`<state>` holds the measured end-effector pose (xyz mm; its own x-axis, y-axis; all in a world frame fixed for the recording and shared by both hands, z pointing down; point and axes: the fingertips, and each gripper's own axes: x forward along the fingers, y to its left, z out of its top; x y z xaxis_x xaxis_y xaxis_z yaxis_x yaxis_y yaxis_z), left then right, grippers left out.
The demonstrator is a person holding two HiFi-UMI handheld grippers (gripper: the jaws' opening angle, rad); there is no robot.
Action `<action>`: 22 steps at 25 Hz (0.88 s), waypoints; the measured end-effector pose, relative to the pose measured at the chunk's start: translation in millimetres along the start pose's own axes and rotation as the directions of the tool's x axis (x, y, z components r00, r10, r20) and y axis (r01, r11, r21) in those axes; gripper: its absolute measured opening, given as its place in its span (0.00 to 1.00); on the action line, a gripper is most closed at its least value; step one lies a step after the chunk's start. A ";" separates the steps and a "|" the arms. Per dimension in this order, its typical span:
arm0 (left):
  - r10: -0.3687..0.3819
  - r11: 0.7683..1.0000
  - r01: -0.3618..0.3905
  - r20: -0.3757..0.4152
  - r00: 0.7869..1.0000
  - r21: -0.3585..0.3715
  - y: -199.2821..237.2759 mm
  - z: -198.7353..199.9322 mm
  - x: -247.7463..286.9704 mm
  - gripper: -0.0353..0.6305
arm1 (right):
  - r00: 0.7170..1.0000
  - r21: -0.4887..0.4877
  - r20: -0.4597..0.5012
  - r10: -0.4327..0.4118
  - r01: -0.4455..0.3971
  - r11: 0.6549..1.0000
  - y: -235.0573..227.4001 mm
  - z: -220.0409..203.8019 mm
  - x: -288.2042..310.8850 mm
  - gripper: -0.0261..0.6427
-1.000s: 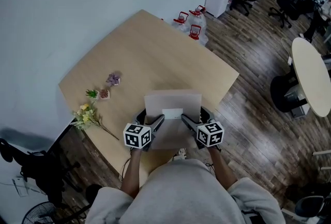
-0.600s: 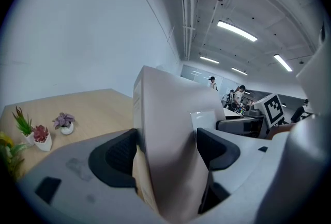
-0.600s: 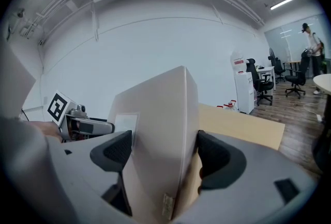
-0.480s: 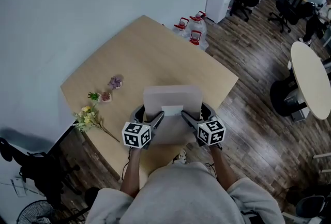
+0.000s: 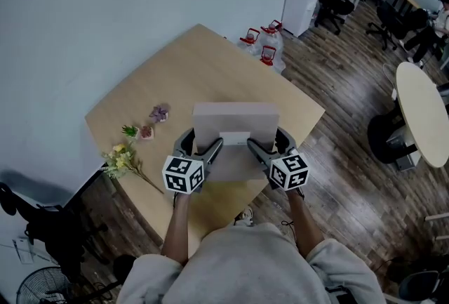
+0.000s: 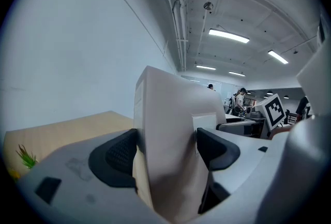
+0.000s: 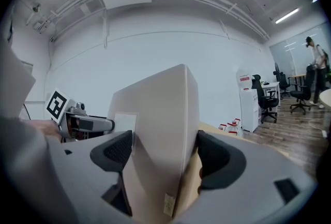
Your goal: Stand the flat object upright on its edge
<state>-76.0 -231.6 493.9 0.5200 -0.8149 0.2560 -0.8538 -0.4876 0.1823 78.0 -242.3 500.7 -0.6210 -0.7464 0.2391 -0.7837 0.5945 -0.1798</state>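
Flat grey box [image 5: 235, 120] tilted up over the bench's [image 5: 175, 71] near edge, left gripper [image 5: 212, 149] and right gripper [image 5: 254, 148] both clamped on it, bottom edge hidden behind them.

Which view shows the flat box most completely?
The head view: the flat box shows nearly whole, the left gripper and right gripper clamping its sides. Each gripper view shows only the end between its own jaws.

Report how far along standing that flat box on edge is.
Done: the left gripper and right gripper each clamp a side of the flat box. In hand: the box is held tilted up over the table. Remaining: seat its lower edge on the table and let go; whether it touches is hidden.
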 end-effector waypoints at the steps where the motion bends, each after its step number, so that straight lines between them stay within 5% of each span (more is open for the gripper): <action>1: 0.002 1.000 -0.002 0.009 1.000 0.005 -0.1 4.3 0.1 0.58 | 1.000 -0.008 0.007 0.001 -0.001 1.000 -0.3 4.2 0.3 0.64; 22: 0.050 0.995 -0.063 0.151 0.987 0.082 27.5 66.0 12.4 0.57 | 0.994 -0.163 0.095 0.047 -0.031 0.986 -7.8 67.2 40.0 0.64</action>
<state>-94.6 -275.8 439.5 0.4671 -0.8762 0.1188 -0.8839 -0.4595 0.0870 58.8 -296.9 447.5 -0.6550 -0.7428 0.1388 -0.7525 0.6580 -0.0296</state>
